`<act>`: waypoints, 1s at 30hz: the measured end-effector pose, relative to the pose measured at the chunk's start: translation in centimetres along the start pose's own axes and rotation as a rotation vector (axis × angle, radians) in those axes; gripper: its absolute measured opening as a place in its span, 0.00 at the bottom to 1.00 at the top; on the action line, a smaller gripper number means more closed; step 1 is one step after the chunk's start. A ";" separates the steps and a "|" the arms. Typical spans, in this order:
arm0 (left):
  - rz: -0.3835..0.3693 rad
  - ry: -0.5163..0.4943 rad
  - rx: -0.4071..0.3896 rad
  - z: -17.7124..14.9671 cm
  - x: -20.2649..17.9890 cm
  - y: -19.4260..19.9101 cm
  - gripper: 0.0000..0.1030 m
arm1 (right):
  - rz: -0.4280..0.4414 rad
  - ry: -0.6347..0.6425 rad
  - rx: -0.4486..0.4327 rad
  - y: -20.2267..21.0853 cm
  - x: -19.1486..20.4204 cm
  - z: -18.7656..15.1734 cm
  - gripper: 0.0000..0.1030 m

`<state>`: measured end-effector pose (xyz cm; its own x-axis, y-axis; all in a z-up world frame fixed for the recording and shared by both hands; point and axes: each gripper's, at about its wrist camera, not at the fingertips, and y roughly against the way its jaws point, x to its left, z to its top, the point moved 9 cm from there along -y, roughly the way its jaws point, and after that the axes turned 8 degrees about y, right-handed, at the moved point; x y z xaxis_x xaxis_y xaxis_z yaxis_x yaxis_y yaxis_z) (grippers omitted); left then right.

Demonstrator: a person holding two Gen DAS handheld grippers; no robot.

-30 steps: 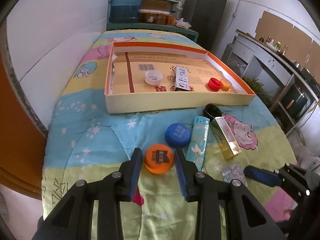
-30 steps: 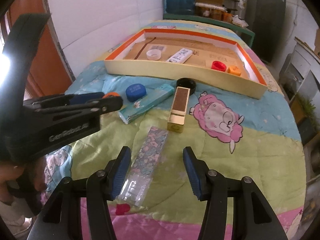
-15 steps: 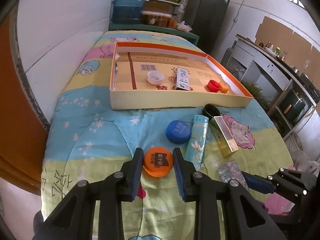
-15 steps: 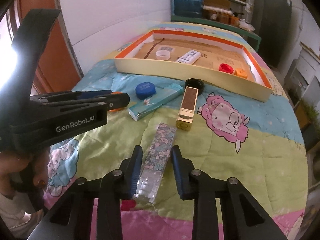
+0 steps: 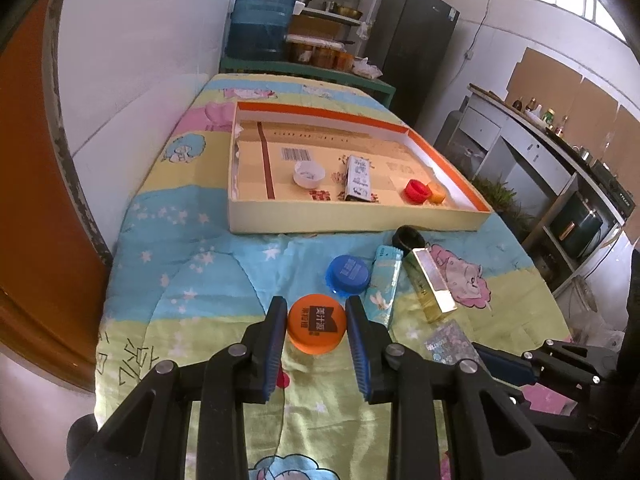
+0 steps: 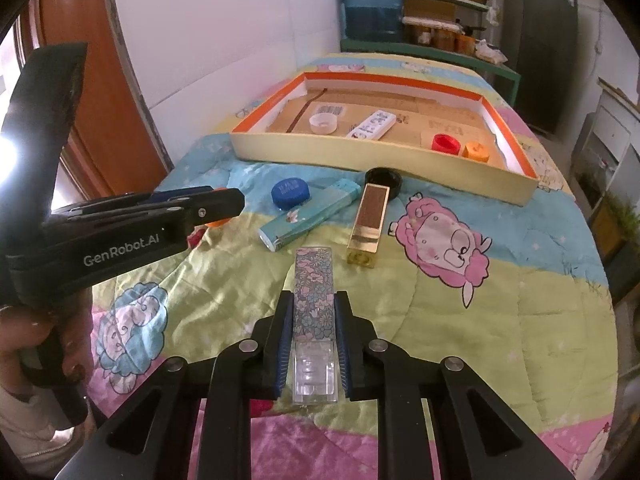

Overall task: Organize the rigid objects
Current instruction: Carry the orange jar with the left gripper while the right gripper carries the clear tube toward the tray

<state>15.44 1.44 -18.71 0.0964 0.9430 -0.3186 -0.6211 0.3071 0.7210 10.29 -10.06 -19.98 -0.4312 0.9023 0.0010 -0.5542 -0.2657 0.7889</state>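
The rigid objects are divided between a shallow cardboard tray (image 5: 352,222) and the cartoon-print quilt (image 5: 192,264) on which the tray rests. Inside the tray lie a white cap (image 5: 308,174), a white printed box (image 5: 358,178) beside it, and a red cap (image 5: 416,191) touching a small orange cap (image 5: 437,193) near the tray's right wall. Just outside the tray's near wall, on the quilt, sits a black cap (image 5: 407,237). Nearer the cameras than the tray lie a blue cap (image 5: 347,274), a teal box (image 5: 385,286) just beside it, and a gold box (image 5: 432,286) beside that, its far end close to the black cap. The left gripper (image 5: 316,322) is clamped on a large orange cap (image 5: 317,323), with both blue pads (image 5: 274,344) pressed against the cap's rim; the cap sits on the quilt, nearer than the blue cap and well apart from the tray. The right gripper (image 6: 314,320) is closed on a floral-patterned box (image 6: 314,300) with a clear end section; both pads (image 6: 285,346) press against its long sides, and the box points toward the tray, its far end near the gold box (image 6: 370,224) and the teal box (image 6: 310,216). In the right wrist view, the left gripper's black body (image 6: 120,232) appears at left, held by a hand (image 6: 28,336), with the tray (image 6: 360,156) beyond.
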 end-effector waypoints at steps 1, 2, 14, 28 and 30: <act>-0.001 -0.003 -0.003 0.1 -0.1 0.1 0.30 | -0.001 -0.001 -0.003 0.1 0.0 0.1 0.19; -0.002 -0.005 -0.006 0.2 -0.2 0.2 0.30 | -0.002 -0.001 -0.005 0.2 -0.1 0.1 0.19; 0.009 -0.014 -0.026 0.6 -0.8 1.1 0.30 | -0.006 -0.004 -0.030 1.0 -0.5 0.9 0.19; 0.014 -0.007 -0.061 2.9 -1.8 1.7 0.30 | -0.024 0.012 -0.090 2.2 -2.2 4.1 0.19; 0.015 -0.007 -0.064 3.2 -1.9 1.6 0.30 | -0.024 0.014 -0.096 2.3 -2.4 4.5 0.19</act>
<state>16.73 0.55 -14.94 0.0924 0.9483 -0.3037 -0.6711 0.2847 0.6846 13.30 -11.32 -15.42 -0.4262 0.9042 -0.0263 -0.6301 -0.2759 0.7259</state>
